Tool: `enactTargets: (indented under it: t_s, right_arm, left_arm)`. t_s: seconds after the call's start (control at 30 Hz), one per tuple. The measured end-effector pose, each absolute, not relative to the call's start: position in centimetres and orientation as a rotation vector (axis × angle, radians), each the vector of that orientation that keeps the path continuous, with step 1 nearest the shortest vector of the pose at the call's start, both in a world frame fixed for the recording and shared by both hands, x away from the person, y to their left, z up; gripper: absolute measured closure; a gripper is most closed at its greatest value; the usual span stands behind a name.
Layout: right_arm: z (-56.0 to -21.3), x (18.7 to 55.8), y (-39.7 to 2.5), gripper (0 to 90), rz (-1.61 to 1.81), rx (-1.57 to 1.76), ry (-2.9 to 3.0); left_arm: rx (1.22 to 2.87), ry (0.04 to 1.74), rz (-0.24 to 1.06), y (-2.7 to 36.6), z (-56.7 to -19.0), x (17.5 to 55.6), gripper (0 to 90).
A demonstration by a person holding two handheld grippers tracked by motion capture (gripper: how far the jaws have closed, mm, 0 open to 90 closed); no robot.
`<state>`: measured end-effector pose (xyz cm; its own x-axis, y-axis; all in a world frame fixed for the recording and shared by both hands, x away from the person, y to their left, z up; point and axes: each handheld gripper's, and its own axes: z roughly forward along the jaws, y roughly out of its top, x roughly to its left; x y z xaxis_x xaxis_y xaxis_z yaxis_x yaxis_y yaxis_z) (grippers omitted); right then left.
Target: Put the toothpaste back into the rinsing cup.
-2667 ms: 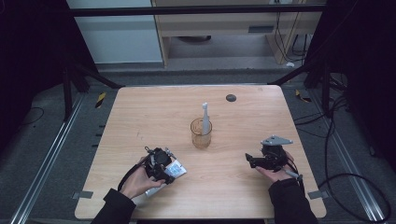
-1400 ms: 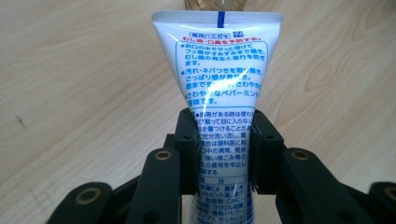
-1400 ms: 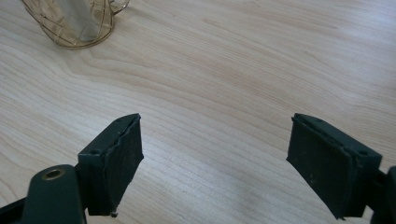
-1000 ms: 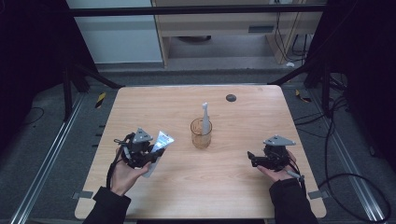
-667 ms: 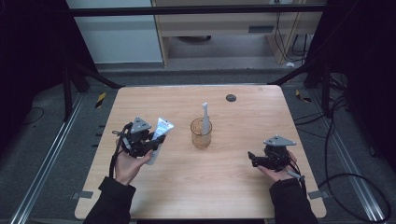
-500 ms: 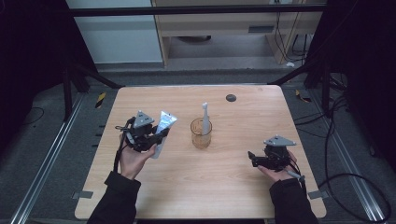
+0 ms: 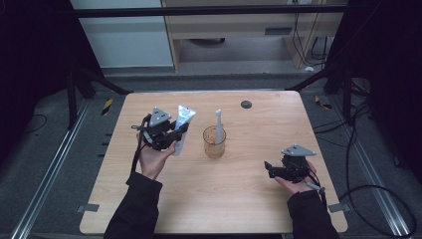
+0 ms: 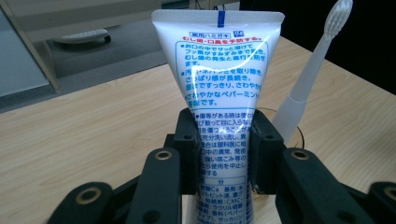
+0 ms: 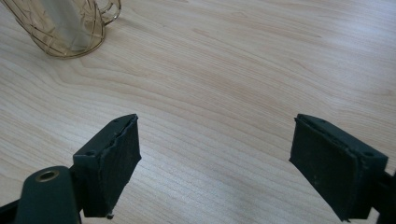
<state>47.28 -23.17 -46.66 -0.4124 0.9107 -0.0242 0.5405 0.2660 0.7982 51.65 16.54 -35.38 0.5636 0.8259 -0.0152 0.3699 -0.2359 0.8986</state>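
White toothpaste tube (image 8: pixel 219 93) — clamped in left gripper (image 8: pixel 219 149) jaws.

Overhead light is falling evenly on the bench (image 7: pixel 239 199), leaving it bright while the floor and room around it are sinking into near-black. Shadows under the hands are staying faint and soft. In the left gripper view a curved streak of glare is running across the glossy toothpaste tube (image 8: pixel 219 88), washing out some print; the background behind it is blurring. In the right gripper view the wood grain is showing sharp, and the near claw pads (image 9: pixel 109 165) are softening slightly.
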Motion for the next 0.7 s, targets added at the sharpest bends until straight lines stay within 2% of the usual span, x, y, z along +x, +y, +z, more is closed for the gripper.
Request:
enactTargets:
  t_s: [0.7]
  right_arm:
    - [-46.8, 47.3, -23.4, 15.5, 1.002, 1.309, 2.05]
  left_arm:
    - [1.677, 0.935, 0.621, 13.6, -34.3, 54.4, 68.6]
